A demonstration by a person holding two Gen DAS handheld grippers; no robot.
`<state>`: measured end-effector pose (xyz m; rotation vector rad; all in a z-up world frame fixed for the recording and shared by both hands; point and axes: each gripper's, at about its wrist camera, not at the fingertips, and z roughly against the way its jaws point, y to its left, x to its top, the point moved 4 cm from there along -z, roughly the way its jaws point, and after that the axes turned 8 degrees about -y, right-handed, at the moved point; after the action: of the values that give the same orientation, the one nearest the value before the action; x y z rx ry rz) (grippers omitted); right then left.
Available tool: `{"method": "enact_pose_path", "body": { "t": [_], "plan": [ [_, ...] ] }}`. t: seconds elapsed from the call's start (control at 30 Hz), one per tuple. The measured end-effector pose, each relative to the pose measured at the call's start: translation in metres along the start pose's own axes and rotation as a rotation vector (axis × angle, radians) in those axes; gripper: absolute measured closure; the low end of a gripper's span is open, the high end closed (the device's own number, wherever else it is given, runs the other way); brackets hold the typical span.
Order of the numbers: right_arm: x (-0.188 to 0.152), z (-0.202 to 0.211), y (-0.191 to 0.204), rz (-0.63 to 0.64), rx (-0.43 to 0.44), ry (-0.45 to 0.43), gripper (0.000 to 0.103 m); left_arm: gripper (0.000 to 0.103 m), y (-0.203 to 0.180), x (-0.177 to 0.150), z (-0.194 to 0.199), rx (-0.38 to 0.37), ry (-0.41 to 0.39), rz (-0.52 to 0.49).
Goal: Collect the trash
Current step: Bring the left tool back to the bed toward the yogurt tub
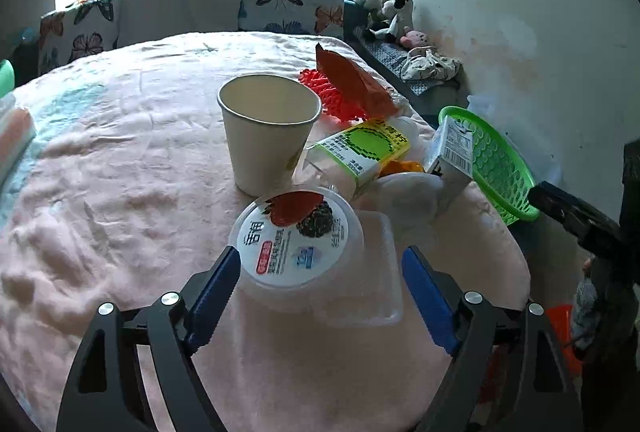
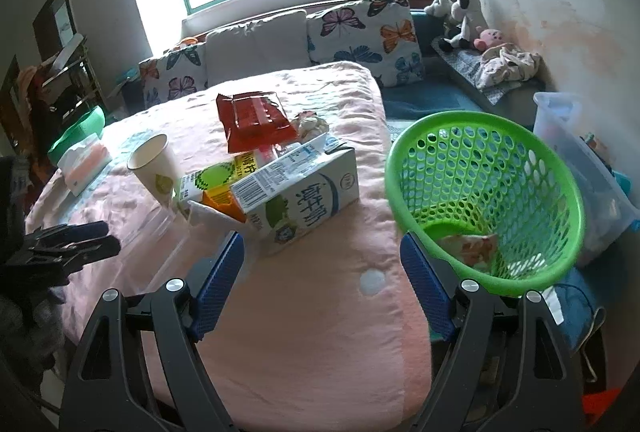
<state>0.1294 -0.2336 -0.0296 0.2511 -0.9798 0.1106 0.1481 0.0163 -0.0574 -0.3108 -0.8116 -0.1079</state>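
Observation:
Trash lies on a pink-covered table [image 1: 100, 192]. In the left wrist view a clear jelly cup [image 1: 296, 244] with a strawberry lid sits just ahead of my open, empty left gripper [image 1: 320, 284], on a clear plastic tray [image 1: 360, 292]. Behind it stand a paper cup [image 1: 268, 136], a green-yellow drink carton [image 1: 364, 148], a milk carton [image 1: 450, 156] and a red snack bag [image 1: 352, 84]. My right gripper [image 2: 320, 280] is open and empty, in front of the milk carton [image 2: 300, 200]. The green basket [image 2: 488, 192] at the table's right edge holds one wrapper [image 2: 472, 248].
A tissue pack [image 2: 84, 160] and a green bowl [image 2: 76, 130] sit at the table's far left. A sofa with butterfly cushions [image 2: 360, 36] stands behind. A clear plastic bin [image 2: 580, 160] stands right of the basket. Stuffed toys [image 2: 460, 16] are in the corner.

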Motion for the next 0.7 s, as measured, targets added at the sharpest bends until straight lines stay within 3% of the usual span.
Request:
{"method": "enact_pose_path", "body": {
  "t": [0.17,0.57,0.7],
  "plan": [
    [-0.002,-0.002,0.002,0.004,0.0,0.012,0.023,0.014,0.01,0.001,-0.018,-0.002,0.035,0.021],
    [-0.001,-0.013,0.011,0.013,0.01,0.029,0.023,0.012,0.013,0.002,-0.039,-0.003,0.057,0.018],
    [0.001,-0.016,0.011,0.013,0.01,0.037,0.023,0.02,0.009,0.003,-0.039,0.0,0.045,-0.002]
  ]
}}
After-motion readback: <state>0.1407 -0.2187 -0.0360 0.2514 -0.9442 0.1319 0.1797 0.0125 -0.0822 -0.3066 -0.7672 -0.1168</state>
